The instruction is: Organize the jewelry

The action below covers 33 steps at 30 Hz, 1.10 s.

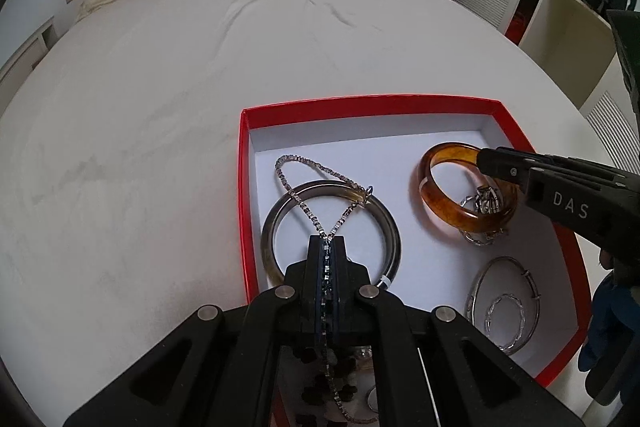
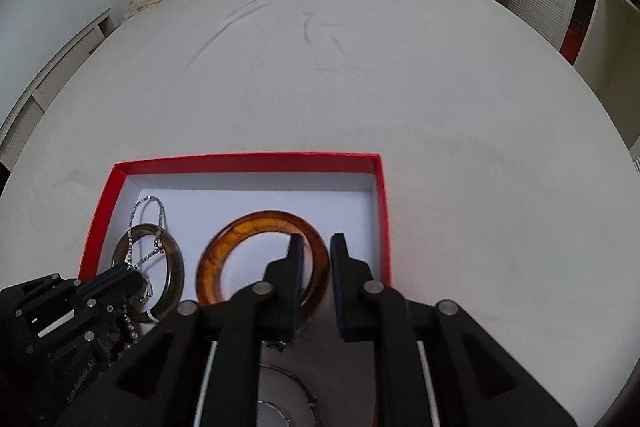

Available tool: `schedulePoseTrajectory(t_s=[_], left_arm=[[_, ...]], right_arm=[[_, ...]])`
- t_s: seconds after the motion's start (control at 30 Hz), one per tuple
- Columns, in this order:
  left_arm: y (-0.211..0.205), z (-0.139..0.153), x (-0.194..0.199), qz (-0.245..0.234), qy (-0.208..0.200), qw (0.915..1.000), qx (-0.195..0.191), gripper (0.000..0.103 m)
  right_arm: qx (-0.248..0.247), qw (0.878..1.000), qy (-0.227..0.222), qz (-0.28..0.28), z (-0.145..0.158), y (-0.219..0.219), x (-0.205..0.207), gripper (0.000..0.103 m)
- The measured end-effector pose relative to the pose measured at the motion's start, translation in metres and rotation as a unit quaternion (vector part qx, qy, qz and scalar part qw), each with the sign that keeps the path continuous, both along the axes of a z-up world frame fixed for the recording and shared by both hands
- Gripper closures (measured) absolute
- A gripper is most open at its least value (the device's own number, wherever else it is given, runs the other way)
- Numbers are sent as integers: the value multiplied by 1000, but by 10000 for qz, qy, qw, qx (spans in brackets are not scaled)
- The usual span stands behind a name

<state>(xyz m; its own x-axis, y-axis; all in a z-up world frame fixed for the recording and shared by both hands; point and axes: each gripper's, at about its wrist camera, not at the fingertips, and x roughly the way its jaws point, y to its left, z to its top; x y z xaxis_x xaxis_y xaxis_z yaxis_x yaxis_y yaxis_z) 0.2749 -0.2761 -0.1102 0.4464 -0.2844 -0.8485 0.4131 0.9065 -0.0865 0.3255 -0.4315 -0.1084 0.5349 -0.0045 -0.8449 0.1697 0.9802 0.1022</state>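
Silver chain was held pinched in the closed left gripper, its loop draped over the grey bangle inside the red box; the amber bangle was straddled by the parted, empty fingers of the right gripper

Soft even daylight, faint shadows, strong fisheye bending with dark corner vignetting, slight blur, red box rim glowing oversaturated

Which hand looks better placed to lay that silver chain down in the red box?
Left. Its hand-held gripper is shut on the silver chain over the red box; the right hand-held gripper is open at the amber bangle.
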Motion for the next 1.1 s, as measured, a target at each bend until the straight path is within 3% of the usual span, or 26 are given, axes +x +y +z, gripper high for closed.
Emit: schedulePoseTrajectory(t_s=[0.03,0.33,0.67,0.83,1.1], left_arm=[[1,0,0,-12,25,10000,-25,97],[4,20,-4,-45,-21,9998,-167,73],[25,61,-33,68,-161,9993,-323,47],[43,85,-58,311,-320,9986,-301,35],[68,119,-107,442,-799,9958,-112,32]], right_arm=[[-16,10000,-19,16,2,1,-1,80],[4,9995,-304,-102,33,0,-24,76],[-71,9988,-476,-125,72,18,-85,75],[-82,9987,-502,-101,83,35,-122,67],[12,9974,-705,-141,107,66,-176,62]])
